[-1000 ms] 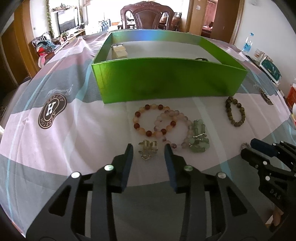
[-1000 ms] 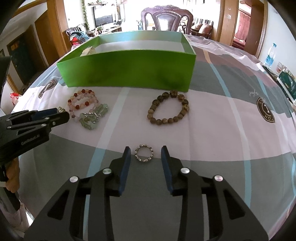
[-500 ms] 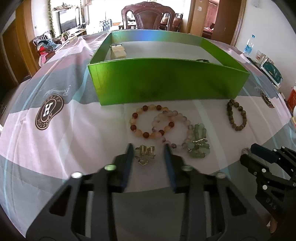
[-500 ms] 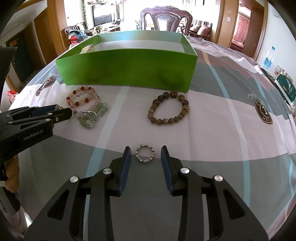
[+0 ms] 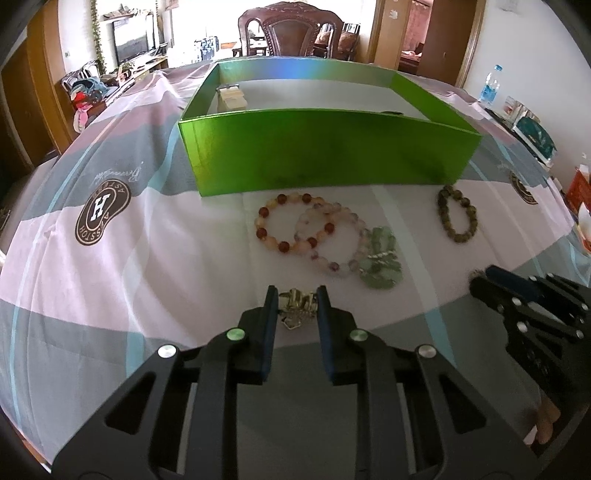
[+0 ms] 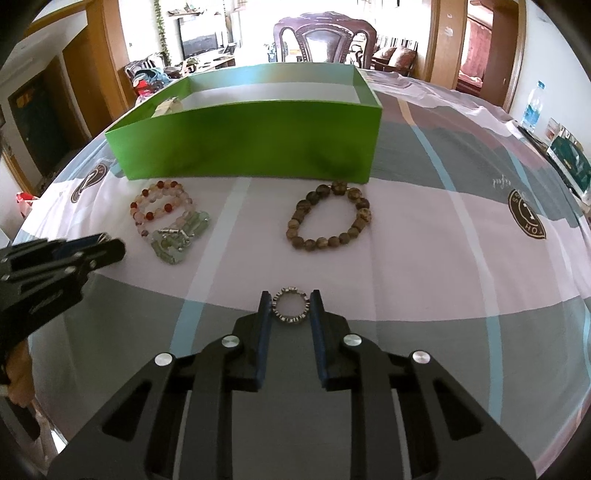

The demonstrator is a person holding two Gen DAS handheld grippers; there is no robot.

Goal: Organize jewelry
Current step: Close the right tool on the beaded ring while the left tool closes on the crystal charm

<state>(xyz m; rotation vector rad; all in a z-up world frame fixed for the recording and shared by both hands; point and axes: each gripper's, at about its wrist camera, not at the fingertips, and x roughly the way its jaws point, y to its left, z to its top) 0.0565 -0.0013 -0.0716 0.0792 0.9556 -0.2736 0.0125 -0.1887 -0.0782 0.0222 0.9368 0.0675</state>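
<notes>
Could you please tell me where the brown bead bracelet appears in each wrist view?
Left wrist: brown bead bracelet at right, below the box's right corner.
Right wrist: brown bead bracelet near centre, just before the box's right end.
Shared landmark: the green box.

A lived-in family home: a carved wooden dining chair (image 5: 295, 27) beyond the cloth-covered table (image 5: 110, 258), a television (image 5: 133, 35) on its stand, wooden doorways.
</notes>
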